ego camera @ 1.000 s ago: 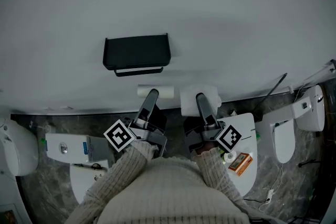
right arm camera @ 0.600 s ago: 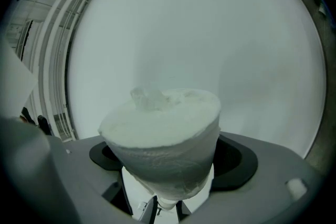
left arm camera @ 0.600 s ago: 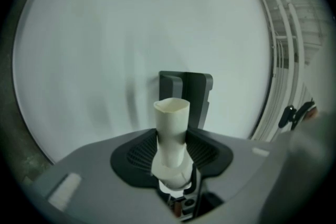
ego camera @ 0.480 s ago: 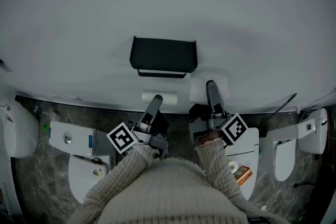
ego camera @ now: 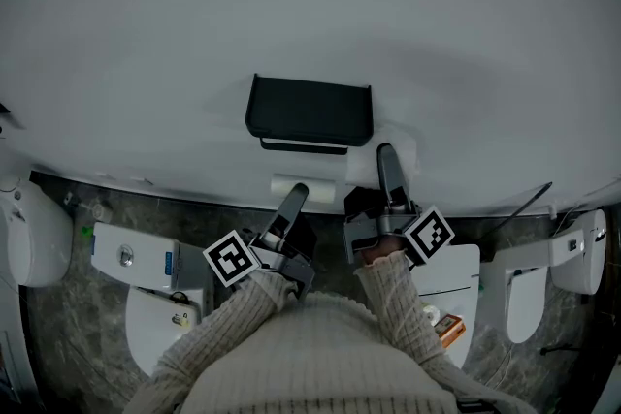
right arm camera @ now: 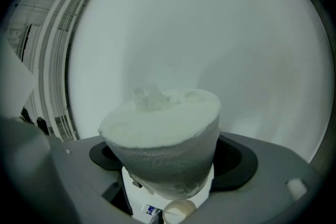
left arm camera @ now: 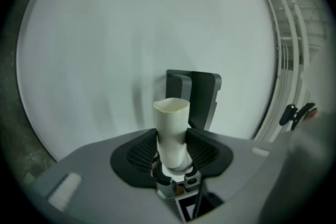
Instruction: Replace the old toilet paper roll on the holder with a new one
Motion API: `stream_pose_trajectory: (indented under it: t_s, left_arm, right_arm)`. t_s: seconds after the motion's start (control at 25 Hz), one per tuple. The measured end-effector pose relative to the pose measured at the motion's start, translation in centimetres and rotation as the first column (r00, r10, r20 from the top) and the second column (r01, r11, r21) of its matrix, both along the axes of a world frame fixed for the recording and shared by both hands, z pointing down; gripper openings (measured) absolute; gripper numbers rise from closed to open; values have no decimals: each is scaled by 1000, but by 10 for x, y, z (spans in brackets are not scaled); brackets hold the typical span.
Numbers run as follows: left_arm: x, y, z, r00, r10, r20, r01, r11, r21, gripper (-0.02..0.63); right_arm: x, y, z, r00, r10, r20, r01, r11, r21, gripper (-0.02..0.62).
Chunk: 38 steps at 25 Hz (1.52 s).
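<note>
Progress is looking about halfway. The black holder (ego camera: 309,110) on the wall is hanging with its bar (ego camera: 303,146) bare, so the old roll is already off.

The left claw (ego camera: 294,197) is clamping the empty cardboard tube (ego camera: 320,192) left from that old roll. Its jaws are pressing on the tube's sides, and in the left gripper view one open end is poking out past them. The tube is lying crosswise just below the holder, apart from it.

The right claw (ego camera: 386,156) is gripping the new toilet paper roll (ego camera: 406,160), its jaws squeezing the soft white sides. That roll is hovering just beside the holder's lower right corner. It is near the end of the bar, but as far as the head view is showing, it is not yet on it. Both claws are pointing toward the wall, with the person's knitted sleeves (ego camera: 388,305) reaching forward below the holder.

Judging from this, the fitting is what is remaining. The new roll is waiting to be lined up with the bar, slid along until it is hanging under the holder's cover, and then let go. Which end of the bar is free I cannot tell from these views. The empty tube is also waiting to be set aside somewhere away from the holder.
</note>
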<state>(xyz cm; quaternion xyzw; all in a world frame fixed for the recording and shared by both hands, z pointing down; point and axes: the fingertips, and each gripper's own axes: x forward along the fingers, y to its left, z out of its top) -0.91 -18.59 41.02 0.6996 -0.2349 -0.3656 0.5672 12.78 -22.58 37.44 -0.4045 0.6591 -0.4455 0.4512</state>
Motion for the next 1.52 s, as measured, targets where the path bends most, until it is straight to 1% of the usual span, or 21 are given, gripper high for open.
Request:
stream_pose_trajectory:
  t_s: [0.2, 0.36, 0.56, 0.68, 0.88, 1.0, 1.24, 1.4, 1.52]
  left_arm:
    - [-2, -1, 5, 1000, -2, -3, 2, 1000, -11, 170]
    - [-1, -1, 5, 1000, -2, -5, 2, 1000, -22, 170]
    - [-4, 0, 4, 1000, -9, -10, 9, 1000, -20, 170]
    - [-7, 0, 5, 1000, -19, -8, 19, 1000, -23, 170]
    - [-15, -1, 7, 999, -51, -3, 51, 998, -37, 170]
    - [-17, -1, 8, 998, -65, -4, 65, 997, -40, 170]
    - [-19, 0, 11, 997, -75, -16, 74, 996, -55, 170]
    - [-23, 1, 11, 996, -83, -17, 82, 995, -55, 170]
    - [-24, 1, 10, 996, -84, -18, 83, 995, -52, 170]
  right_arm:
    - [-1, -3, -1, 1000, 3, 22, -3, 1000, 12, 466]
    - [-9, -4, -7, 999, -24, 35, 23, 999, 33, 466]
    - [-19, -2, -3, 998, -47, 52, 46, 999, 28, 466]
    - [-24, -3, -4, 997, -62, 45, 60, 998, 34, 466]
    - [-28, -5, -3, 993, -70, 92, 67, 997, 42, 466]
    - [-28, -4, -3, 993, -70, 96, 66, 997, 45, 466]
    - [-33, -2, -1, 990, -78, 114, 72, 996, 56, 465]
    - [-39, 0, 0, 987, -101, 127, 93, 993, 71, 460]
    - [-42, 1, 1, 985, -124, 119, 116, 990, 78, 455]
